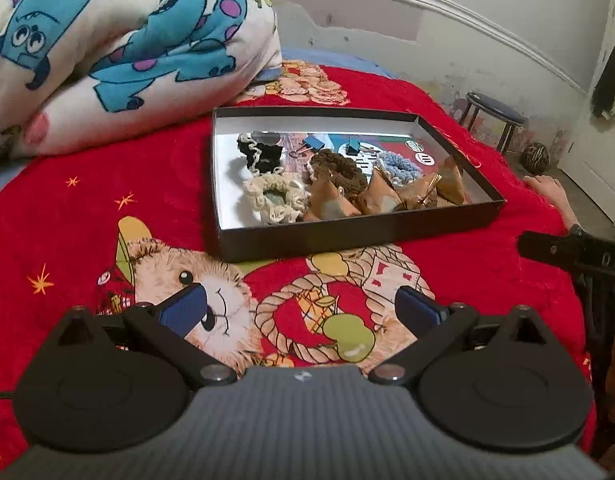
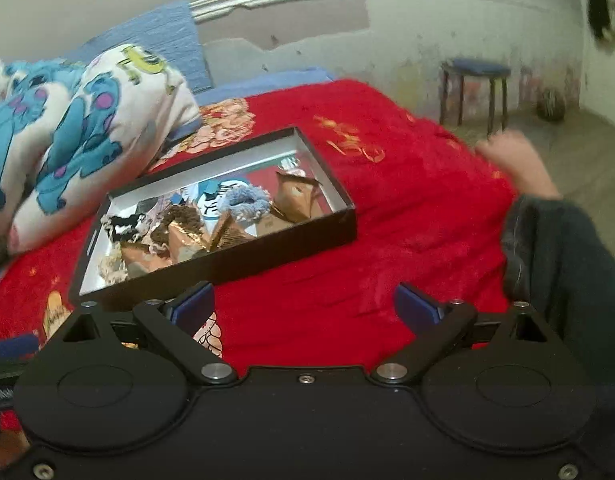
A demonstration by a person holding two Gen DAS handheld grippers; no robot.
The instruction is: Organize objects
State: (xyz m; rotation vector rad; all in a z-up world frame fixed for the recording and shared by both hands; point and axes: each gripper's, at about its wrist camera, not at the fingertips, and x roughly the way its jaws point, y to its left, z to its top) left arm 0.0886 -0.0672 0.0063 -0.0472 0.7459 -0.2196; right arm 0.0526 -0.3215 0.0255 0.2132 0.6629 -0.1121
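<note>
A shallow black box [image 1: 347,236] with a white inside sits on the red bed cover. In it lie several crocheted scrunchies: a black one [image 1: 263,154], a cream one [image 1: 273,198], a brown one [image 1: 339,168] and a light blue one [image 1: 399,164]. Brown paper pyramids [image 1: 377,196], blue binder clips [image 1: 313,145] and cards lie beside them. My left gripper [image 1: 303,310] is open and empty, low over the cover in front of the box. My right gripper [image 2: 305,308] is open and empty, near the box [image 2: 291,246] at its front right.
A rolled white blanket with blue monsters [image 1: 119,40] lies left of the box. A person's bare hand [image 2: 515,164] and dark sleeve [image 2: 563,264] rest at the bed's right edge. A blue stool [image 2: 475,88] and a ball [image 2: 550,104] stand on the floor by the wall.
</note>
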